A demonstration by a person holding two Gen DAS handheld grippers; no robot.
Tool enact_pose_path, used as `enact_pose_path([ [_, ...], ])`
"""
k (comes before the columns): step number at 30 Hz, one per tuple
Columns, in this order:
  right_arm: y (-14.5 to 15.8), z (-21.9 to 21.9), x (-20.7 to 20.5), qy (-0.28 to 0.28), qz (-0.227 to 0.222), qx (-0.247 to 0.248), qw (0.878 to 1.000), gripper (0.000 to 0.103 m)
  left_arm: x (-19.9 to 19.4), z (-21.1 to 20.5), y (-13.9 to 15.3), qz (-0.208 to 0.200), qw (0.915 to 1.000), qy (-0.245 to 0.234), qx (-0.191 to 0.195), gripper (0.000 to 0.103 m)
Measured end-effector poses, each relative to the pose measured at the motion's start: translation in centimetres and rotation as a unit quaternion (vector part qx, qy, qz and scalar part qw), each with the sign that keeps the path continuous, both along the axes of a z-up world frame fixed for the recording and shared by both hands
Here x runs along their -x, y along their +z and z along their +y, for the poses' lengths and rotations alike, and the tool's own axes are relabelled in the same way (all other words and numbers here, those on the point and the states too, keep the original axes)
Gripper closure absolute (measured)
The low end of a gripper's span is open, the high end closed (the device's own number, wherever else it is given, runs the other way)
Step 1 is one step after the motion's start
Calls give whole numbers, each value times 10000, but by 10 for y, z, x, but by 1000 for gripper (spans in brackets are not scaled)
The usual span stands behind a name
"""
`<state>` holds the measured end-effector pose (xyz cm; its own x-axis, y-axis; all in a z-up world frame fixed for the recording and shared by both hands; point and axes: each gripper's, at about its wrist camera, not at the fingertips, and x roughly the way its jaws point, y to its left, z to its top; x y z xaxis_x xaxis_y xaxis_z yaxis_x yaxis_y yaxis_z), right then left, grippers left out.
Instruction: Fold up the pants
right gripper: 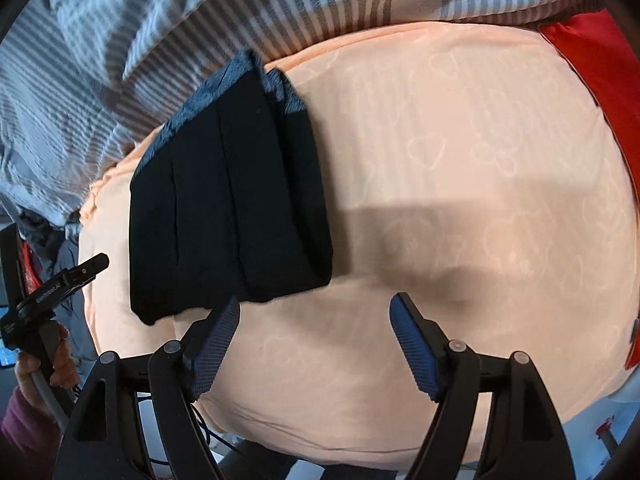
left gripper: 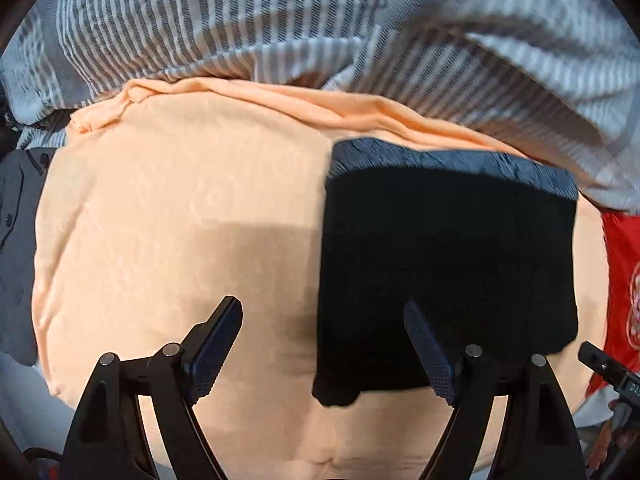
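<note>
Both grippers' fingers (left gripper: 216, 344) gape empty; only the right wrist view shows folded pants (right gripper: 228, 220) layers.

Black grippers (right gripper: 314, 344) with blue textured pads (right gripper: 412, 344); seemingly maroon sleeve (right gripper: 24, 432).

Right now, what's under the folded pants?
The folded pants lie on a peach sheet that shows on all sides of them. The part beneath is covered. A striped blanket lies bunched behind their far end.

Home bedroom, peach patterned bed sheet (right gripper: 460, 128), rumpled grey-and-white striped duvet (left gripper: 280, 20) at its far edge, red fabric (right gripper: 596, 64) beside it
</note>
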<state>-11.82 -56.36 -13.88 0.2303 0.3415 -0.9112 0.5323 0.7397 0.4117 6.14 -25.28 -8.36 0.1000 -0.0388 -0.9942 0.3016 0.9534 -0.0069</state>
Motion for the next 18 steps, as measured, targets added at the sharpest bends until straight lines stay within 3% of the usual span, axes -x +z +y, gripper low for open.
enact_pose_path([
  [4,-5,-8,-1,-181,-11,-179,9997,21,-5,-5,-1,-178,9997,-18,-192,19],
  [18,-5,-11,-8,-178,25,-256,9995,20,-7,-18,1,-147,9994,-170,-270,19],
])
